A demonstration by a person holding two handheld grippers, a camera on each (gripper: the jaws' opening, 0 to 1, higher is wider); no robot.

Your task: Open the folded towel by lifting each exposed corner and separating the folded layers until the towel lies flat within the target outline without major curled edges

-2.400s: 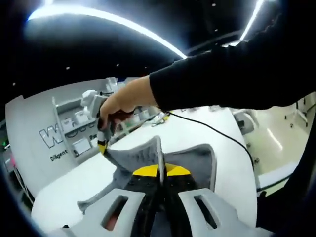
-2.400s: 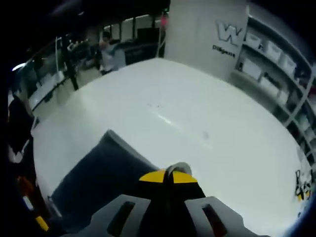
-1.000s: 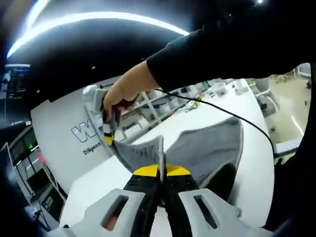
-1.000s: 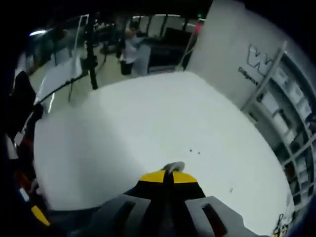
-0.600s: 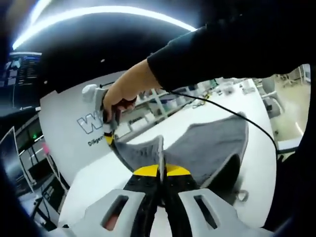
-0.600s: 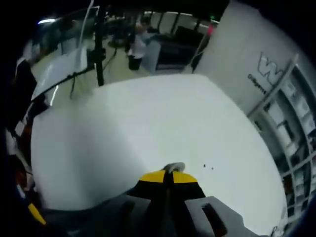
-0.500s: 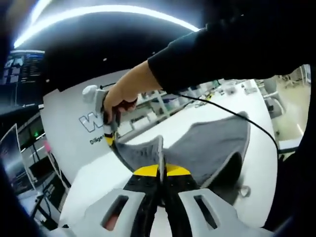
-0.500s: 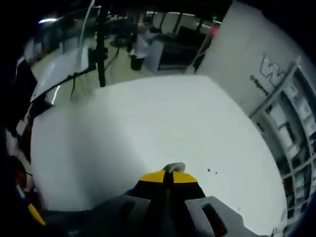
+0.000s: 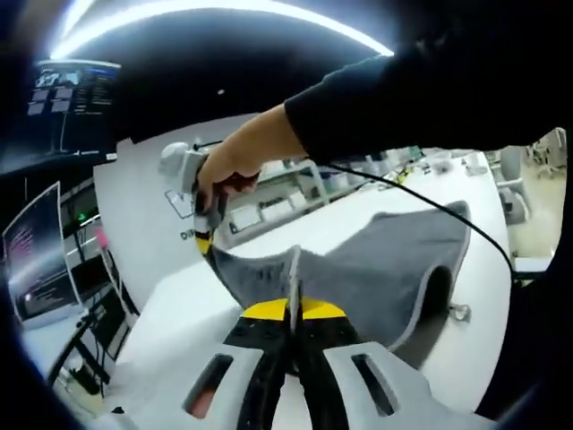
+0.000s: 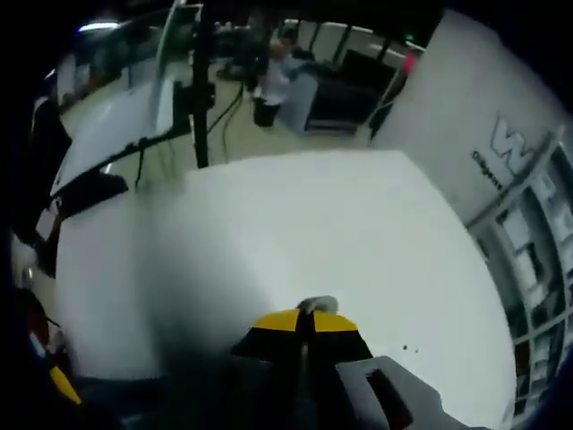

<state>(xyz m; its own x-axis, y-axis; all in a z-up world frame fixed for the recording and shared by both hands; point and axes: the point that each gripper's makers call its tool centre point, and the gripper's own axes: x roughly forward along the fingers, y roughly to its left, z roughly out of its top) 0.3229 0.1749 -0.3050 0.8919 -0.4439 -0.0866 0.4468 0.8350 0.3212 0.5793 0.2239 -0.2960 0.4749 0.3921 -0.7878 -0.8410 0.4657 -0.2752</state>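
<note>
The grey towel (image 9: 376, 269) hangs stretched above the white table (image 9: 170, 313), its far side drooping to the right. My left gripper (image 9: 294, 309) is shut on the towel's near edge, which stands up between the yellow jaw tips. A hand (image 9: 237, 166) holds my right gripper (image 9: 206, 242) at upper left, shut on another corner of the towel. In the right gripper view, my right gripper (image 10: 304, 320) is shut with a small grey bit of towel (image 10: 313, 305) showing above its yellow tips, over the white table (image 10: 313, 224).
A black cable (image 9: 430, 202) runs from the right gripper across the towel. Shelves with boxes (image 9: 286, 193) and monitors (image 9: 45, 260) stand beyond the table. A black stand (image 10: 199, 90) and a person (image 10: 277, 72) are past the table's far edge. A small metal piece (image 9: 458, 312) lies beside the towel.
Both cameras have swung. The towel now spreads wider and flatter between the two grippers, with its right side lower. Both grippers stay shut on it.
</note>
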